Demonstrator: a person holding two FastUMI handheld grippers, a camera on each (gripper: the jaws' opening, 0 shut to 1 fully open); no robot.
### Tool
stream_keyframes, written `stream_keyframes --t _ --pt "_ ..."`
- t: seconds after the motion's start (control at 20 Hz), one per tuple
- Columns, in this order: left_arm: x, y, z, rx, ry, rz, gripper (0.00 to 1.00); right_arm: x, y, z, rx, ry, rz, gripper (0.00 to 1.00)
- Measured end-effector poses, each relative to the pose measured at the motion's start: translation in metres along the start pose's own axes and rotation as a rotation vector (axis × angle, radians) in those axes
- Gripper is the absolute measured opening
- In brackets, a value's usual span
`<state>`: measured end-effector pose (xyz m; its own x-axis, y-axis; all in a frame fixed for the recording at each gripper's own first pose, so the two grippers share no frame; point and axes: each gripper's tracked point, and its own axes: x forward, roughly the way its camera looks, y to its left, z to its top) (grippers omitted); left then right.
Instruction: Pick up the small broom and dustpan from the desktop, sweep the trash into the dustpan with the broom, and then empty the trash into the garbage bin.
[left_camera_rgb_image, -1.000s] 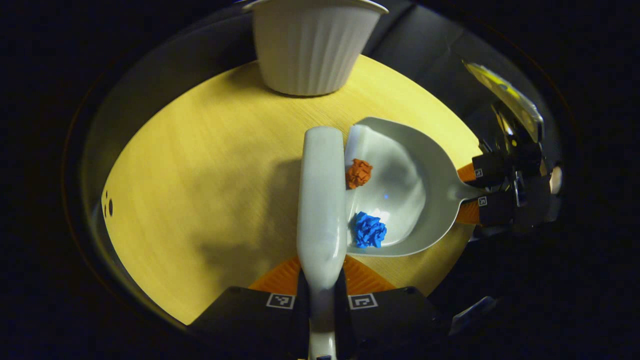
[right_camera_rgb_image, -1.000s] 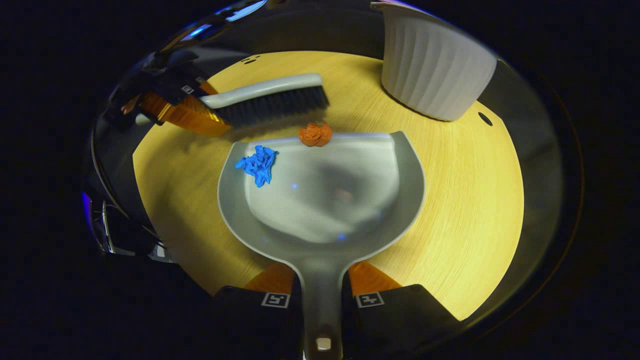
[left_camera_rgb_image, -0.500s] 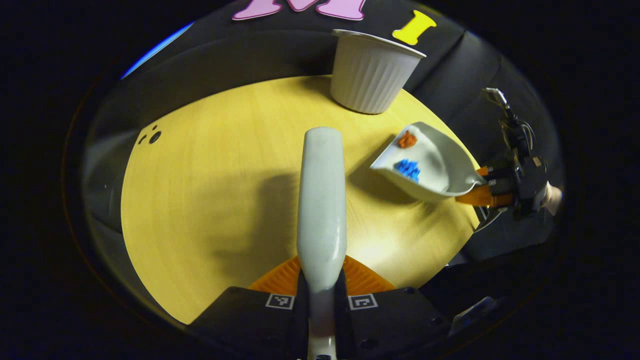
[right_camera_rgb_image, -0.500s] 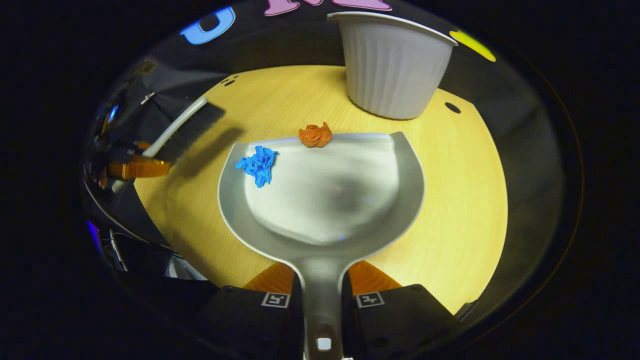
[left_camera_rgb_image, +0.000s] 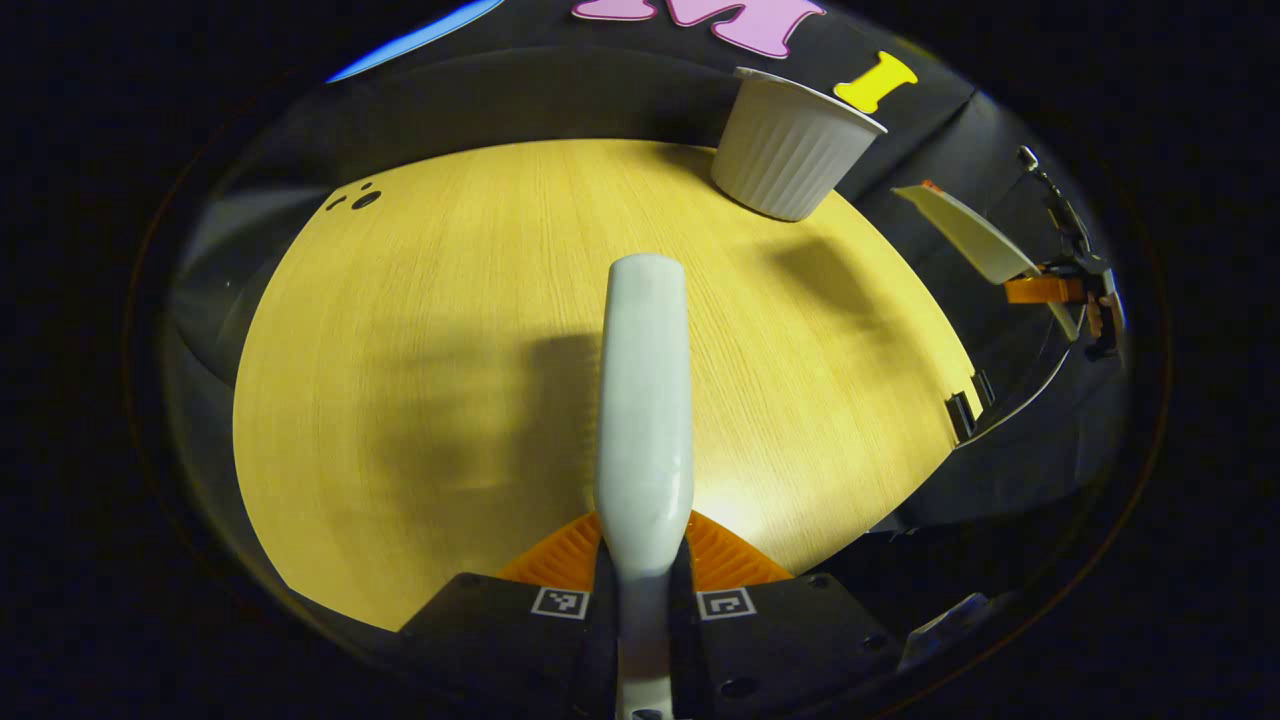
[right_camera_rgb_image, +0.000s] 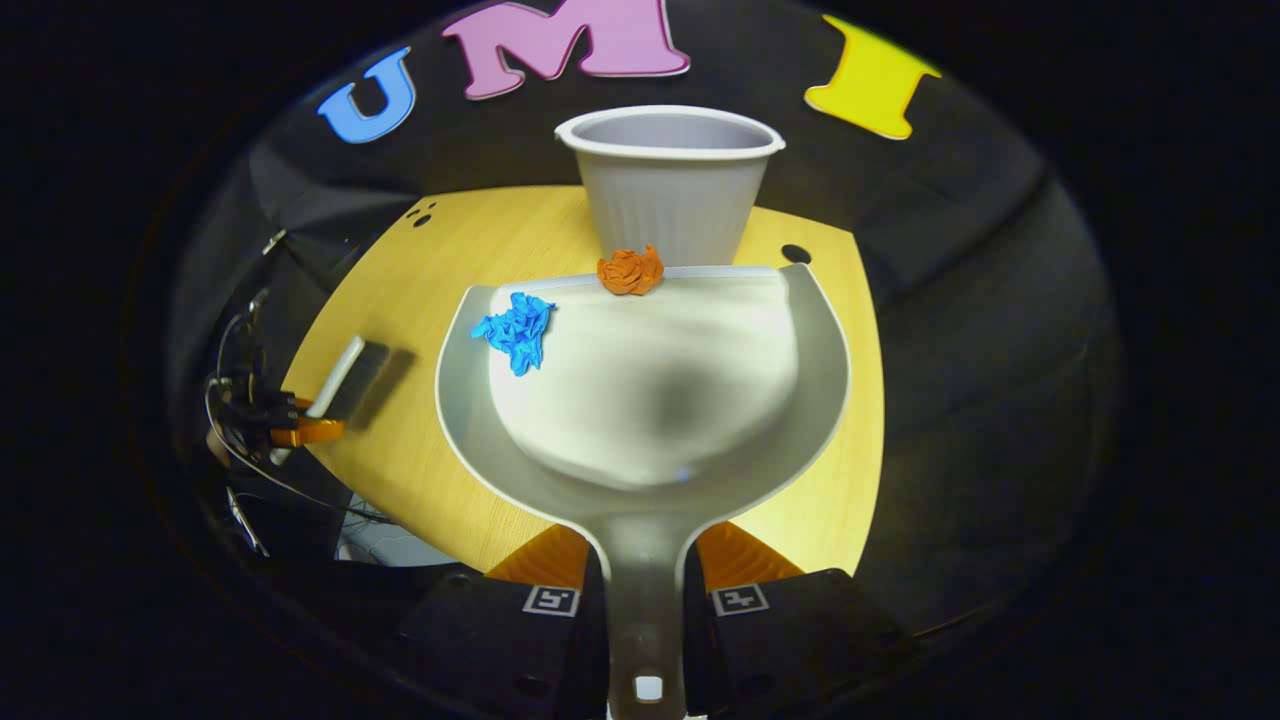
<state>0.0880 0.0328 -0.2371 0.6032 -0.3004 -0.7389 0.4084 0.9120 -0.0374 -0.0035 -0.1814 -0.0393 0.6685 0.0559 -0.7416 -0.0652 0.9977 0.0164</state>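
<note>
My left gripper (left_camera_rgb_image: 645, 600) is shut on the handle of the small pale broom (left_camera_rgb_image: 645, 400), which I see from its back, held over the wooden table (left_camera_rgb_image: 430, 350). In the right gripper view my right gripper (right_camera_rgb_image: 645, 600) is shut on the handle of the grey dustpan (right_camera_rgb_image: 650, 400), held up in the air. A crumpled blue paper (right_camera_rgb_image: 517, 332) lies at the pan's left side and a crumpled orange paper (right_camera_rgb_image: 631, 270) sits on its front lip. The white ribbed garbage bin (right_camera_rgb_image: 668, 185) stands just beyond the lip, its mouth open. From the left gripper view the raised dustpan (left_camera_rgb_image: 965, 235) shows edge-on at the far right.
The bin (left_camera_rgb_image: 795, 150) stands at the table's far edge near the booth wall. In the right gripper view the broom (right_camera_rgb_image: 345, 375) and the left gripper (right_camera_rgb_image: 300, 432) are low at the left, over the table's edge (right_camera_rgb_image: 480, 240). Cables hang beside that gripper.
The dustpan has come up off the table with both papers in it and now faces the bin from higher up. The broom has drawn back and away from the pan.
</note>
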Motion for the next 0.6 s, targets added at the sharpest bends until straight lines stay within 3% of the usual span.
stream_keyframes --t 0.05,0.15,0.25,0.3,0.35,0.6 --pt "-0.001 0.003 0.001 -0.004 -0.003 0.003 0.25 -0.008 -0.004 0.011 -0.003 -0.012 -0.009 0.29" --pt "-0.006 0.009 0.002 -0.013 -0.011 0.010 0.25 -0.023 -0.012 0.034 -0.009 -0.037 -0.025 0.33" --pt "-0.010 0.015 0.003 -0.022 -0.018 0.015 0.25 -0.031 -0.011 0.057 0.040 -0.067 -0.010 0.29" --pt "-0.013 0.019 0.005 -0.025 -0.019 0.019 0.25 -0.032 -0.011 0.069 0.064 -0.081 0.000 0.36" --pt "-0.016 0.024 0.006 -0.027 -0.021 0.026 0.25 -0.035 -0.013 0.079 0.072 -0.093 0.001 0.33" --pt "-0.030 0.038 0.017 -0.057 -0.046 0.050 0.25 -0.034 -0.024 0.145 0.019 -0.151 -0.039 0.33"
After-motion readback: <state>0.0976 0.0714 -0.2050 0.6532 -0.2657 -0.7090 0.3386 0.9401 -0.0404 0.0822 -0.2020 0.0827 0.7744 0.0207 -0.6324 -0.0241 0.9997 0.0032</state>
